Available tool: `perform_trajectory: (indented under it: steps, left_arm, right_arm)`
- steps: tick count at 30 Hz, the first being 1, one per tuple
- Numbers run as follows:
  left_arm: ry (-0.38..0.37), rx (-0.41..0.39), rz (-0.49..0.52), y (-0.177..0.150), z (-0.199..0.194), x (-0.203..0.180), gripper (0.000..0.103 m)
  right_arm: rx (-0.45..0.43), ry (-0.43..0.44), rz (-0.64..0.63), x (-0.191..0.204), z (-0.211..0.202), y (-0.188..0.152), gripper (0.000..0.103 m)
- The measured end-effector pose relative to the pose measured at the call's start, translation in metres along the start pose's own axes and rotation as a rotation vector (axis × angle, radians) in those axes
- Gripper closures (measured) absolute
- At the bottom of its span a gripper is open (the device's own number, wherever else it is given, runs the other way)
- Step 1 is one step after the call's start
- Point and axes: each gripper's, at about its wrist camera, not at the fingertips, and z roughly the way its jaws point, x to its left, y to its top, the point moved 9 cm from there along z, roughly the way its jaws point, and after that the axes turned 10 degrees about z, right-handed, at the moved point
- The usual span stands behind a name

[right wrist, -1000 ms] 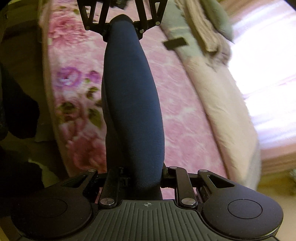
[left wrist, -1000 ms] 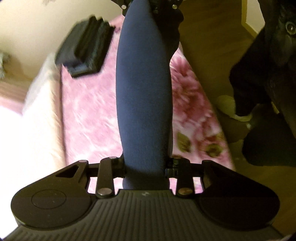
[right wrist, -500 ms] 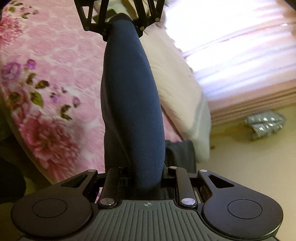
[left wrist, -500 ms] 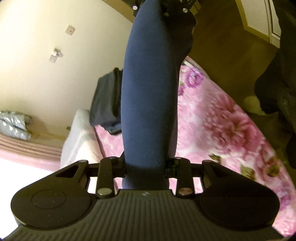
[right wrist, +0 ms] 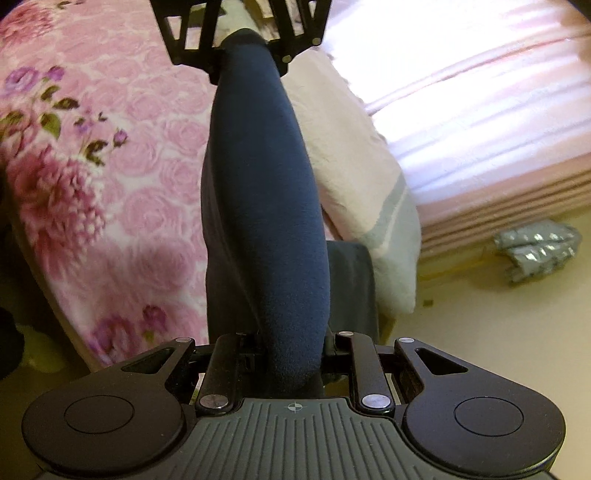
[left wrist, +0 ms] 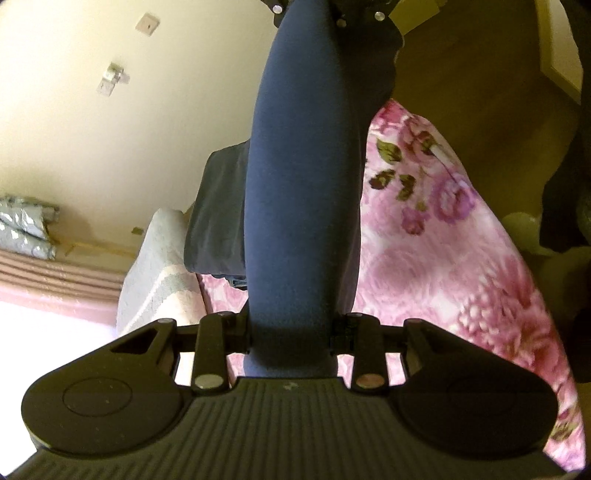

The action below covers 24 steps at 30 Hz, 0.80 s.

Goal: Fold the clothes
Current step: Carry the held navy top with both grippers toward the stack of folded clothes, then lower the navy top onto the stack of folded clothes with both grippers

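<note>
Clamping navy garment [left wrist: 303,192], both tools (left [left wrist: 328,11], right [right wrist: 243,40]); roll stretched lengthwise between them.

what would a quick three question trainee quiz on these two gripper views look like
1. True or false: the left gripper and the right gripper each clamp the navy garment.
2. Which pattern covers the blanket? A flowers, B stripes, C checks.
3. Fill in: the folded dark clothes rest beside the ____.

Key: 1 true; 2 A; 3 pillow.
</note>
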Motion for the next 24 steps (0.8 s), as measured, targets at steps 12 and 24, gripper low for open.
perform_trajectory:
  steps: [12, 24]
  left_arm:
    - [0.099, 0.010, 0.005, 0.015, 0.062, 0.093, 0.073]
    - [0.243, 0.056, 0.004, 0.013, 0.153, 0.207, 0.073]
  right_arm:
    - [-0.011, -0.029, 0.000, -0.079, 0.050, -0.019, 0.084]
    - [-0.063, -0.150, -0.028, -0.201, 0.147, -0.028, 0.084]
